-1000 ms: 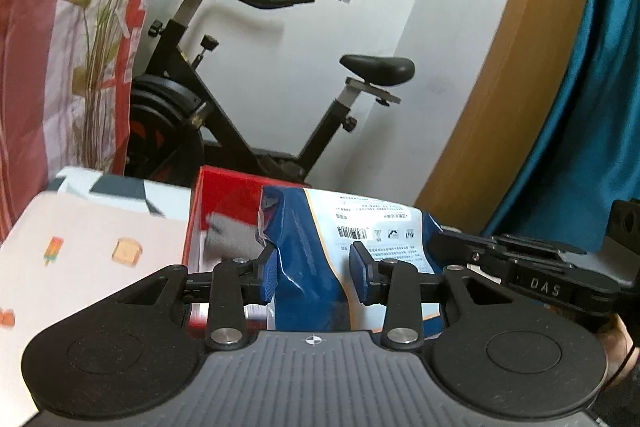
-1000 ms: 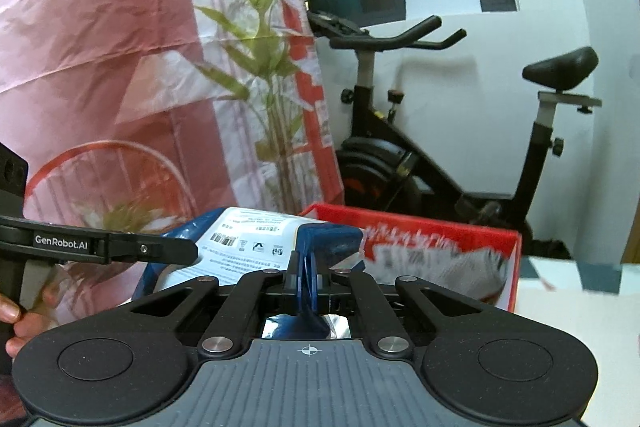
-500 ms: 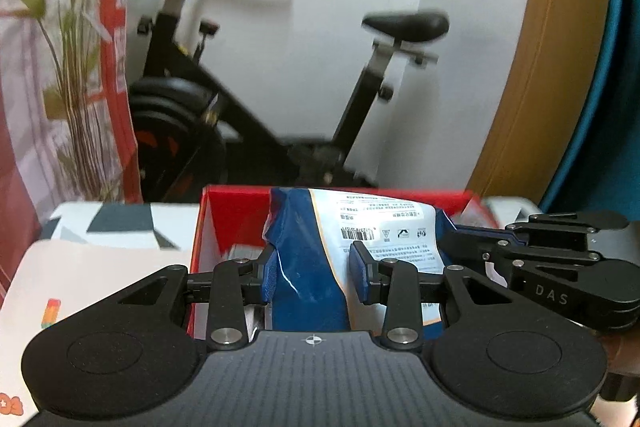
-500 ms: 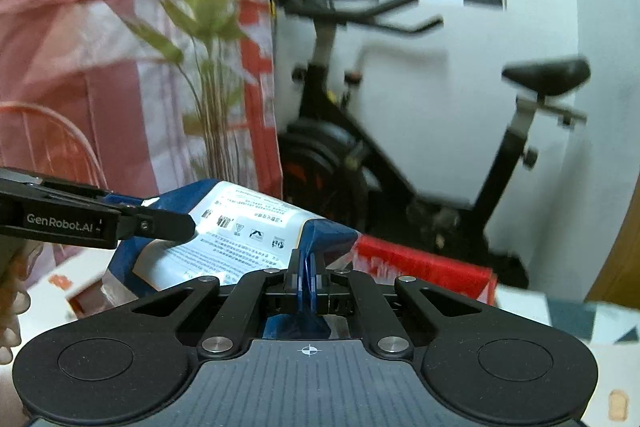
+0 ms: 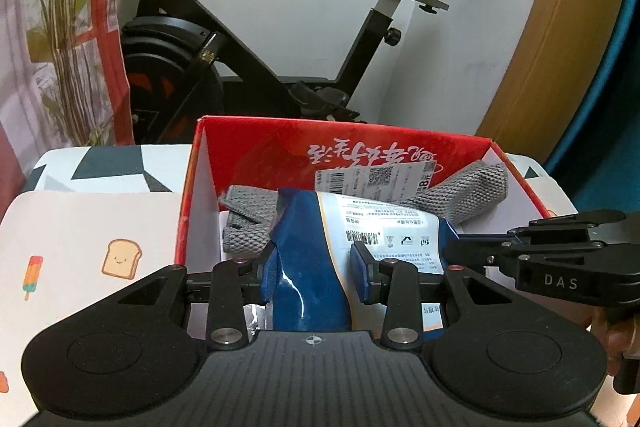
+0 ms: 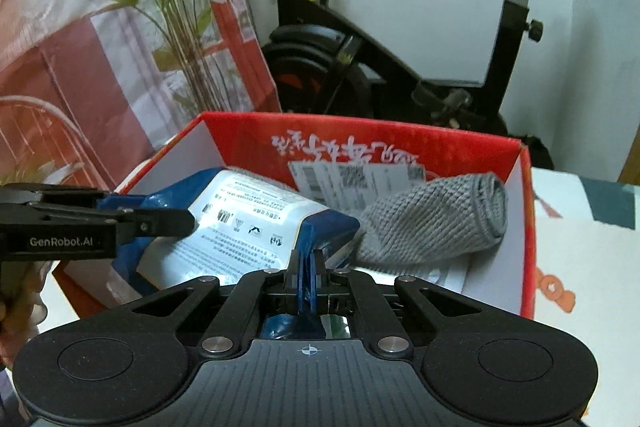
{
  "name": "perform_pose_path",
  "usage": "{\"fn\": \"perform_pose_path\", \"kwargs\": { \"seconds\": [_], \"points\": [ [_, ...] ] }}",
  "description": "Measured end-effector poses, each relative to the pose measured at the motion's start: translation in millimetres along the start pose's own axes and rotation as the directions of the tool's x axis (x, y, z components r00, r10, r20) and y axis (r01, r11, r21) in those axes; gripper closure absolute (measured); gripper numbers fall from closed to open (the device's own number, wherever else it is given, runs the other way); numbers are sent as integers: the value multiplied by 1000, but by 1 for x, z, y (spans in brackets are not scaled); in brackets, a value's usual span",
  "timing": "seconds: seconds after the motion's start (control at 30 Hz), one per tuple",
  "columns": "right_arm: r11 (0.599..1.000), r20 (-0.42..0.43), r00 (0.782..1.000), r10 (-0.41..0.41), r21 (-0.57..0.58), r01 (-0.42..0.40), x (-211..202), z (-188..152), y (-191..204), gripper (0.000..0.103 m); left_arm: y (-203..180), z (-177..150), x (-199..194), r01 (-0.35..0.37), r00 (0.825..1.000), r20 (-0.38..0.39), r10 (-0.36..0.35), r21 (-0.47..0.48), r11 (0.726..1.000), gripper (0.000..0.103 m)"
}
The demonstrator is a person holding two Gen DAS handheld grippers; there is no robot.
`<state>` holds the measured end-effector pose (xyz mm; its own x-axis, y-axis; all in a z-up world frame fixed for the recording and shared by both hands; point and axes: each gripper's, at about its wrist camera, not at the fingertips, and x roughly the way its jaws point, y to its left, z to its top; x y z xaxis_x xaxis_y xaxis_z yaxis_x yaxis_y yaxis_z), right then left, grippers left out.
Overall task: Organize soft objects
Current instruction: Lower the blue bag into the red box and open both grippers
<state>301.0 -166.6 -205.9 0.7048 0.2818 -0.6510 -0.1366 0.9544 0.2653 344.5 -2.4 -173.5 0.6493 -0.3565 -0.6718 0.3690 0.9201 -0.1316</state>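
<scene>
My left gripper (image 5: 314, 263) fingers squeeze the blue bag (image 5: 320, 267) over the red box (image 5: 192, 187), so it drops in by the gray cloth (image 5: 460, 199). My right gripper (image 6: 306, 267) pinches its corner tight, keeping it level.

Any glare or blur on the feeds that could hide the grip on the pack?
Left wrist: sharp, one glare streak on the blue pack, fisheye bends the edges. Right wrist: bright sheen on the pack's white label, grip still readable, corners darkened.
</scene>
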Motion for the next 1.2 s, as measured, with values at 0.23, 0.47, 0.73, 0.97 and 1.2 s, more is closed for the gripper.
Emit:
{"fn": "perform_pose_path", "kwargs": {
  "seconds": [0.23, 0.47, 0.73, 0.97, 1.2],
  "points": [
    [1000, -24, 1000, -13, -17, 12, 4, -1, 4, 100, 3, 1, -1, -26, 1000, 8, 26, 0, 1000, 62],
    [999, -63, 998, -25, -43, 23, 7, -4, 7, 99, 3, 2, -6, -20, 999, 31, 20, -7, 1000, 58],
    [998, -134, 991, -2, -61, -6, 20, -5, 30, 98, 5, -3, -9, -7, 999, 39, 8, -22, 1000, 58],
    [998, -126, 990, -56, -47, 50, 14, -4, 29, 94, 1, -6, -14, -15, 999, 47, 15, -15, 1000, 58],
    [977, 11, 983, -186, -102, 186, -22, -3, 34, 73, -5, -10, -30, -21, 998, 64, 21, 3, 1000, 58]
  ]
}}
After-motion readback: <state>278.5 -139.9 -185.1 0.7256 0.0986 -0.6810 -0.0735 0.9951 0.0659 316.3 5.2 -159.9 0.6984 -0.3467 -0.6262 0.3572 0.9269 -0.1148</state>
